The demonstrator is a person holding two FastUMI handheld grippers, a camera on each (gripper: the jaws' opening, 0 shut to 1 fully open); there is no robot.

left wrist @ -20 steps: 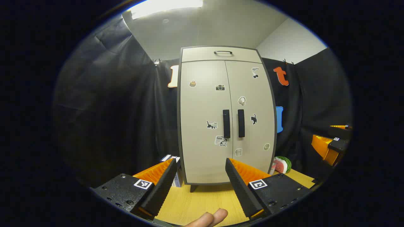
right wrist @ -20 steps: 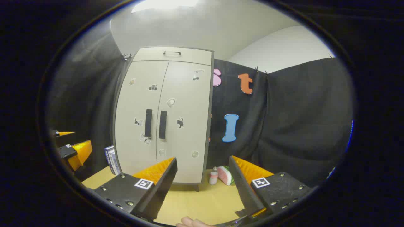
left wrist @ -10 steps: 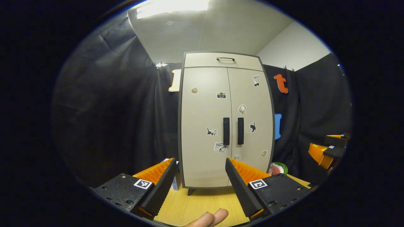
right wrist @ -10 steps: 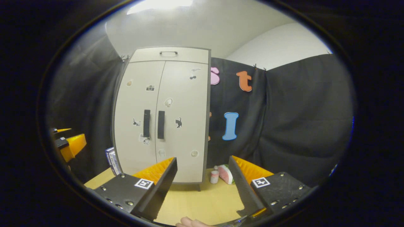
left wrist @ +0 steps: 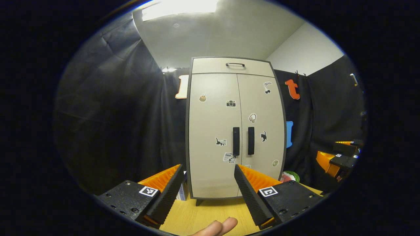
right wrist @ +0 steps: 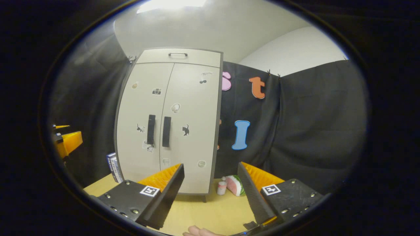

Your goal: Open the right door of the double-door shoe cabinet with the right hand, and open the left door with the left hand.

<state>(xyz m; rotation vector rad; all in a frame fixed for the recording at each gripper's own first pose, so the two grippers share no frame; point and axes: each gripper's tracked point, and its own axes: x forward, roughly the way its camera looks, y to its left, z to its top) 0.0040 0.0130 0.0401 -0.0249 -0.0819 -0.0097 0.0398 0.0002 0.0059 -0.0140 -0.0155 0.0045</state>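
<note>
Standing well back with both the left gripper and right gripper spread empty, either could catch the wrong handle, since the left handle and right handle sit just beside each other.

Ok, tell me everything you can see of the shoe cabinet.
The shoe cabinet is a tall upright unit with beige matte fronts and a dark grey frame, standing on short dark feet on the wooden tabletop against the black cloth. Both doors are shut, each with a vertical black handle: left handle, right handle, close beside the centre seam. Small stickers dot the doors. A top drawer carries a dark bar handle. Nothing visibly touches it apart from the tabletop; both tongs are open, short of it.
</note>
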